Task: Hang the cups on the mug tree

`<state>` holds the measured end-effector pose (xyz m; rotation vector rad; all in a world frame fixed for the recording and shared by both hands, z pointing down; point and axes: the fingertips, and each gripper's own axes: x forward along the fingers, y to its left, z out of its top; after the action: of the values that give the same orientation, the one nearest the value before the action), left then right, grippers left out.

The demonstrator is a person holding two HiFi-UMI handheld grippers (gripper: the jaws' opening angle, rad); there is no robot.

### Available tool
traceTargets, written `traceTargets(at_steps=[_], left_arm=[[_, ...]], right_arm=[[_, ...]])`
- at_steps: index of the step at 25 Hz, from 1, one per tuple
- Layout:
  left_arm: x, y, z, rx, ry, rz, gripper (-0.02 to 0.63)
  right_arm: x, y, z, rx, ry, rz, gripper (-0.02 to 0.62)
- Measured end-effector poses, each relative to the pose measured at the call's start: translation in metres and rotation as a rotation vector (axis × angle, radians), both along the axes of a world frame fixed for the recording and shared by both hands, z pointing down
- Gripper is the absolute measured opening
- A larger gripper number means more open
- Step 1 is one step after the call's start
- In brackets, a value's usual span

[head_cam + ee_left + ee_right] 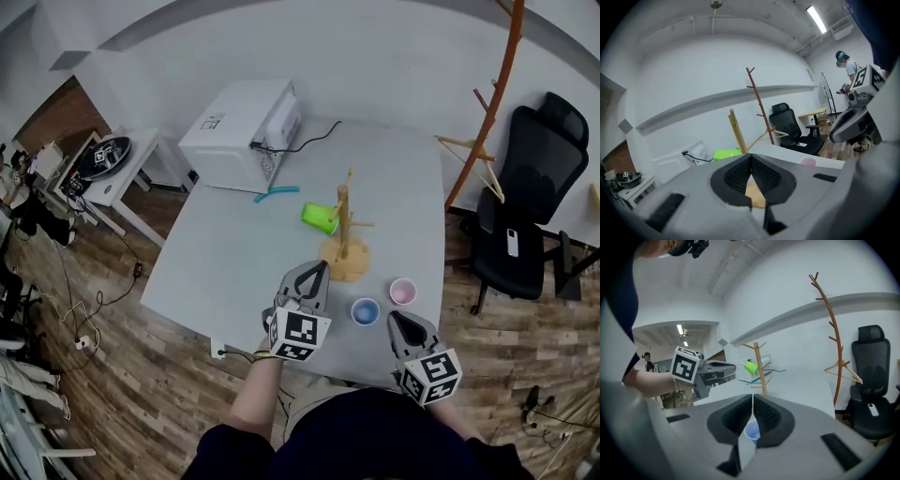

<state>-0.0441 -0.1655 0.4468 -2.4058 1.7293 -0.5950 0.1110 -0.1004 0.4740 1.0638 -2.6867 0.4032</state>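
A wooden mug tree point(343, 234) stands near the middle of the grey table point(234, 253), with a green cup point(320, 218) hanging on its left peg. A blue cup point(365, 311) and a pink cup point(403, 292) stand upright near the front edge. My left gripper point(322, 267) is shut and empty, just left of the tree's base. My right gripper point(393, 319) is shut and empty, beside the blue cup. The left gripper view shows the tree point(738, 131), the green cup point(727, 153) and the pink cup point(807, 161). The right gripper view shows the blue cup point(751, 431) past the jaws and the tree point(760, 366).
A white microwave point(246, 133) sits at the table's back left, with a teal object point(275, 194) lying in front of it. A black office chair point(525, 216) and an orange coat stand point(492, 103) are on the right. A side table point(103, 164) is at the far left.
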Motion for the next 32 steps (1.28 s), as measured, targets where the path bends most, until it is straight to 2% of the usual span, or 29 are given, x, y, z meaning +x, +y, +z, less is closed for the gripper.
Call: traceTargets(at_steps=[8, 23, 32], left_arm=[[0.008, 0.024, 0.006, -0.013, 0.089, -0.052, 0.02], [0.024, 0.06, 0.018, -0.024, 0.148, -0.092, 0.018], [0.027, 0.069, 0.023, -0.038, 0.151, -0.115, 0.018]], right_arm=[[-0.006, 0.002, 0.002, 0.0, 0.001, -0.06, 0.031], [-0.01, 0.007, 0.004, -0.006, -0.003, -0.123, 0.031], [-0.014, 0.01, 0.005, -0.006, -0.003, -0.163, 0.031]])
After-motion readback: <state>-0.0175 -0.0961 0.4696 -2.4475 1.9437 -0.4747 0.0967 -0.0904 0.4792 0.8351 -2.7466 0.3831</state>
